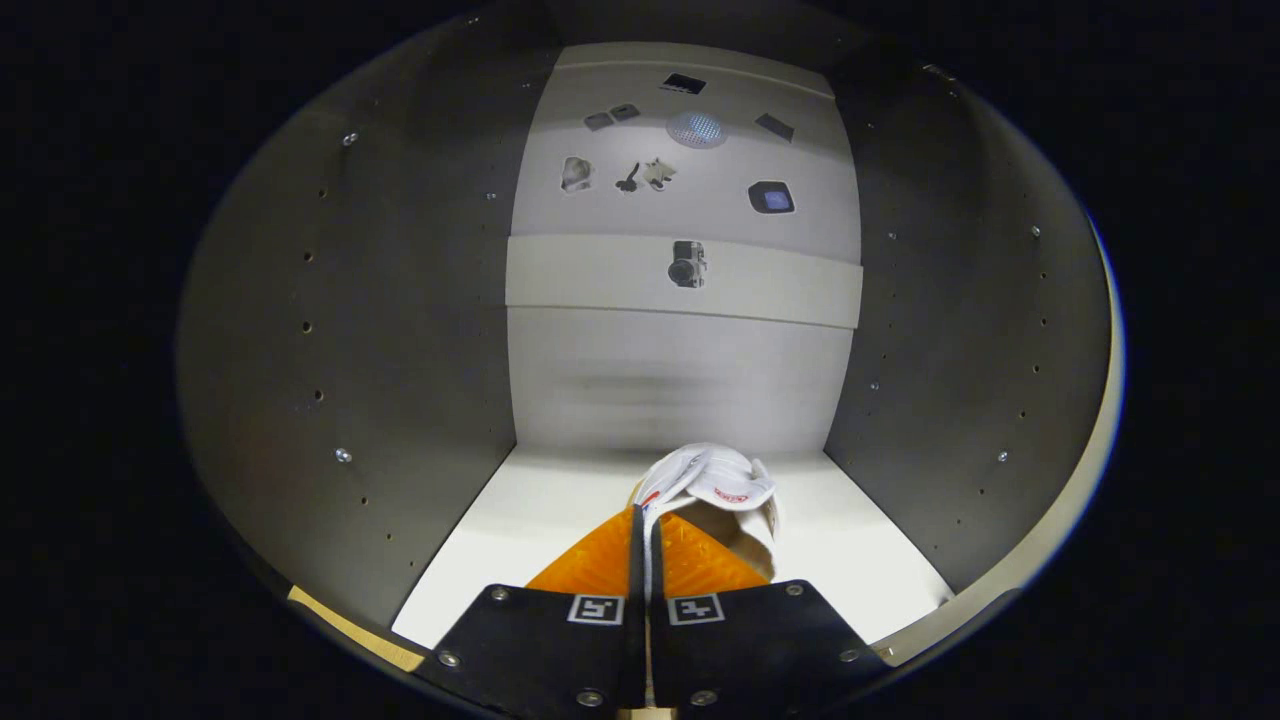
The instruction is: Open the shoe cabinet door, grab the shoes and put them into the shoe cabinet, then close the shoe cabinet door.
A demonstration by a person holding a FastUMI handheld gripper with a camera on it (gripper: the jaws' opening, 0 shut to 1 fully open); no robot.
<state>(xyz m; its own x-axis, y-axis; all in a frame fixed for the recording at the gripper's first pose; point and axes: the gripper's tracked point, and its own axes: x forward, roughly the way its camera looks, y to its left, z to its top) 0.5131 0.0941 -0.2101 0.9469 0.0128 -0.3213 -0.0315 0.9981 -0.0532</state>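
Note:
My gripper (646, 515) reaches into the shoe cabinet, its fingers nearly together and pressed on a thin part of a white shoe (715, 485). The shoe sticks out just beyond the fingertips, over the cabinet's white bottom shelf (520, 530). Most of the shoe is hidden behind the fingers. Whether it rests on the shelf or hangs above it I cannot tell.
Dark side walls (350, 360) with rows of shelf-pin holes stand left and right. The pale back panel (680, 370) has a cross rail (600, 275) and several cut-outs higher up. The cabinet's front edge (1090, 470) curves at the right.

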